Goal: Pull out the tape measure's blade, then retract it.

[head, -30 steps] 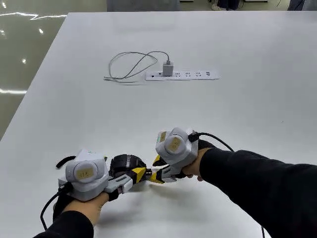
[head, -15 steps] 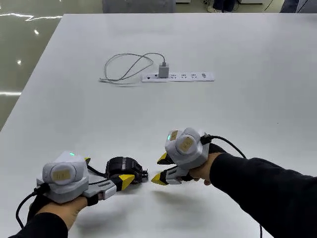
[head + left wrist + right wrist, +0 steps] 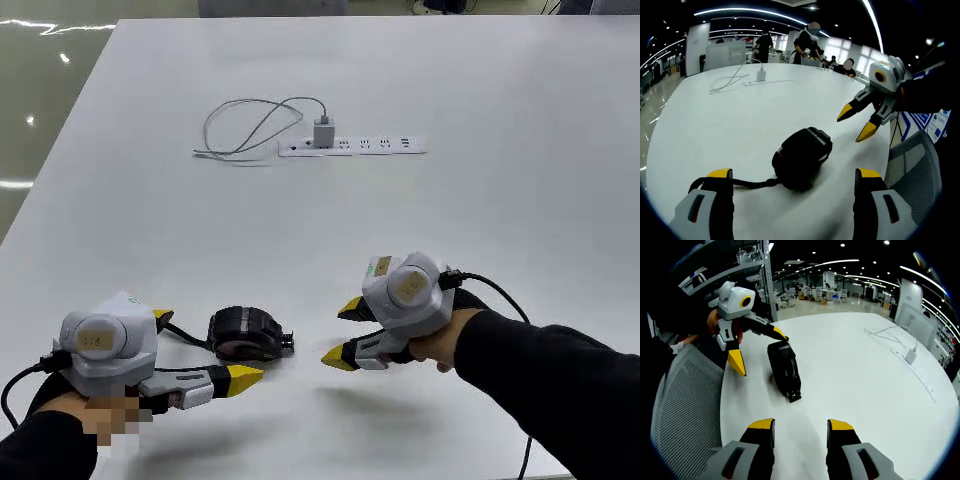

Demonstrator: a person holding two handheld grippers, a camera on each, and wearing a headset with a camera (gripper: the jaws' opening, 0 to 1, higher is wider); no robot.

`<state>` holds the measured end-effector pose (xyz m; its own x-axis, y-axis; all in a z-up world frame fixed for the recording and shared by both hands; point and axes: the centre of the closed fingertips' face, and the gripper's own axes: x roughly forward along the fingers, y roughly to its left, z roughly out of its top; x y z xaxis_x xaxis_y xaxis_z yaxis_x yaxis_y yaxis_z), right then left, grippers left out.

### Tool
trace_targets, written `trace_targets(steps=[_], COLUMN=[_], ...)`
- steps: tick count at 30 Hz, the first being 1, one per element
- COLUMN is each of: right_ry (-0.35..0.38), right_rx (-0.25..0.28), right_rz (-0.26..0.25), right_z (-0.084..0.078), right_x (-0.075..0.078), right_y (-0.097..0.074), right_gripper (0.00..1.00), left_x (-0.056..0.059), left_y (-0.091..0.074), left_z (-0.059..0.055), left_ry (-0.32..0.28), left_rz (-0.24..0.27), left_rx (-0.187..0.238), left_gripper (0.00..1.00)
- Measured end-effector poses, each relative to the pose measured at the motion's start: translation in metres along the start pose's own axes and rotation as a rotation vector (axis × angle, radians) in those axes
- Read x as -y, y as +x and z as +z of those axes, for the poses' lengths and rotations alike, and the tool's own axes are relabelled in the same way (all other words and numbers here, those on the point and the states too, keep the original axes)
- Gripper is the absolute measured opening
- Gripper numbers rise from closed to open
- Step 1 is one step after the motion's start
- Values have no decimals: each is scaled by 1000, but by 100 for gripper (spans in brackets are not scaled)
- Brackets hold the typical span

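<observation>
My left gripper (image 3: 206,347) and right gripper (image 3: 343,332) both gape, empty. The tape measure (image 3: 245,333) looks hard and slick: I'd clamp its case and pinch its hook (image 3: 794,397).

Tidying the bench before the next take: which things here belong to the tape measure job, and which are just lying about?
For the job: tape measure, left gripper, right gripper.
Lying about: power strip, charger, cable.
</observation>
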<state>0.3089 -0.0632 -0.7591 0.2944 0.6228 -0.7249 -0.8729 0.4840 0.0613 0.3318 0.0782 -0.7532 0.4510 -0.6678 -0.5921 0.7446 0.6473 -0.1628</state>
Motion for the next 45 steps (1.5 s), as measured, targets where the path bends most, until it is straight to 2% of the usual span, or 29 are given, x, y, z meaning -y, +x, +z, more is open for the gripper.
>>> trace_targets(steps=[2, 5, 7, 9, 12, 16, 17, 18, 20, 24, 28, 30, 34, 35, 37, 40, 45], right_ry=[7, 27, 37, 43, 51, 67, 73, 77, 72, 90, 106, 112, 115, 123, 129, 152, 168], right_rx=[0, 3, 5, 8, 10, 24, 28, 34, 45, 61, 67, 65, 56, 50, 40, 42, 43], right_rz=[-3, -19, -27, -32, -45, -51, -51, -53, -62, -73, -91, -101, -124, -129, -145, -163, -184], right_z=[-3, -10, -13, -17, -23, -30, -31, -33, -35, -41, -50, -57, -69, -74, -85, -95, -107], right_x=[2, 5, 6, 7, 9, 10, 10, 11, 11, 15, 20, 23, 28, 29, 33, 38, 41], right_y=[-4, -14, -21, -26, -33, -43, -44, -47, -53, -63, -74, -79, -91, -94, -99, -106, -118], right_gripper=[39, 42, 42, 43, 45, 48, 50, 51, 53, 58, 61, 63, 65, 65, 66, 70, 77], left_x=[2, -3, -7, -12, -16, -25, -26, -28, -30, -36, -43, -43, -47, -44, -43, -43, -45], left_y=[-4, -10, -14, -16, -22, -29, -31, -33, -36, -41, -44, -47, -49, -50, -52, -54, -57], left_z=[2, 3, 2, -1, -1, 1, 5, 12, 10, 13, 12, 12, 6, 2, 4, 5, -2], left_ry=[3, 2, 29, 31, 32, 32, 30, 47, 44, 18, 20, 31, 67, 52, 54, 42, 72], left_rz=[-14, -26, -22, -15, -19, 5, 13, 23, 27, 28, 40, 34, 42, 18, 8, 10, 21], left_rx=[10, 30, 35, 16, 16, 16, 35, 76, 55, 64, 62, 65, 35, 25, 43, 52, 25], left_gripper=[99, 99, 99, 99, 99, 99, 99, 99, 99, 99, 99, 99, 99, 99, 99, 99, 99])
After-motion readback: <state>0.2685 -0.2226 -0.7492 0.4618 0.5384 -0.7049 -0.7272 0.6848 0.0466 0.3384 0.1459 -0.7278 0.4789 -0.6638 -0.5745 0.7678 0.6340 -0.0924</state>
